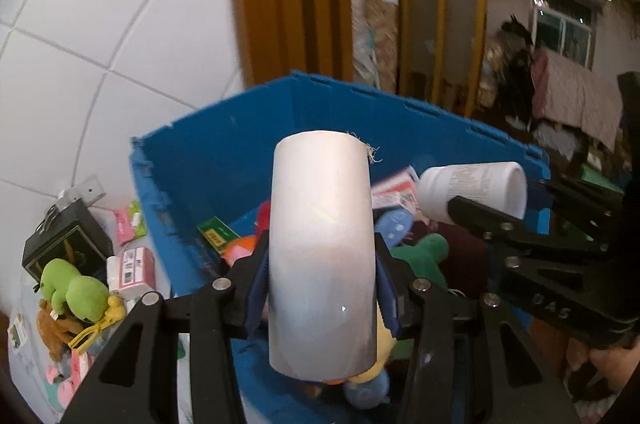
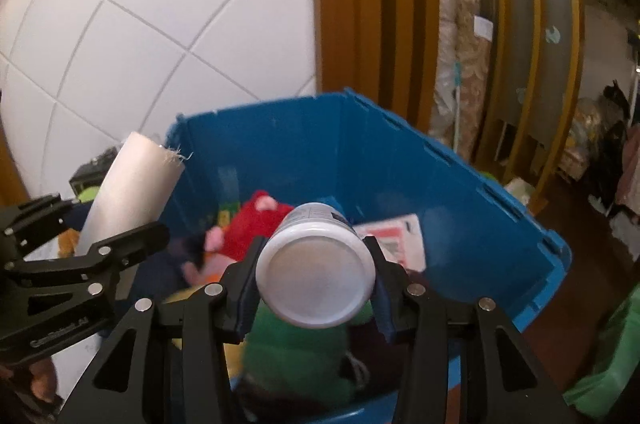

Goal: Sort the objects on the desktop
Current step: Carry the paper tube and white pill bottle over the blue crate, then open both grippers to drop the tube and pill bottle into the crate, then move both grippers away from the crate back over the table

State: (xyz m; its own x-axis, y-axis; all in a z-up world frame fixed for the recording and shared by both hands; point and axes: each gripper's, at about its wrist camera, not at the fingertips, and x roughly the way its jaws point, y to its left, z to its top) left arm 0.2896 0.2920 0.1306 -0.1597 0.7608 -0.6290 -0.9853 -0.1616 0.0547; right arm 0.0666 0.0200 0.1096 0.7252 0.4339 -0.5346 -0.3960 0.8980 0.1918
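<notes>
My left gripper (image 1: 322,288) is shut on a white cardboard tube (image 1: 322,256), held upright over the blue plastic bin (image 1: 224,160). The tube (image 2: 132,192) and left gripper (image 2: 120,244) also show at the left of the right wrist view. My right gripper (image 2: 316,288) is shut on a white bottle (image 2: 316,276), its round base facing the camera, above the same blue bin (image 2: 420,192). In the left wrist view that bottle (image 1: 472,190) lies level in the right gripper (image 1: 480,212) over the bin's right side. Plush toys and small boxes fill the bin.
Left of the bin on the table lie a green plush toy (image 1: 70,288), a black box (image 1: 64,244), pink packets (image 1: 128,224) and a yellow clip (image 1: 94,332). Inside the bin sit a red plush (image 2: 260,224) and a green plush (image 2: 296,356). A tiled wall and wooden door frame stand behind.
</notes>
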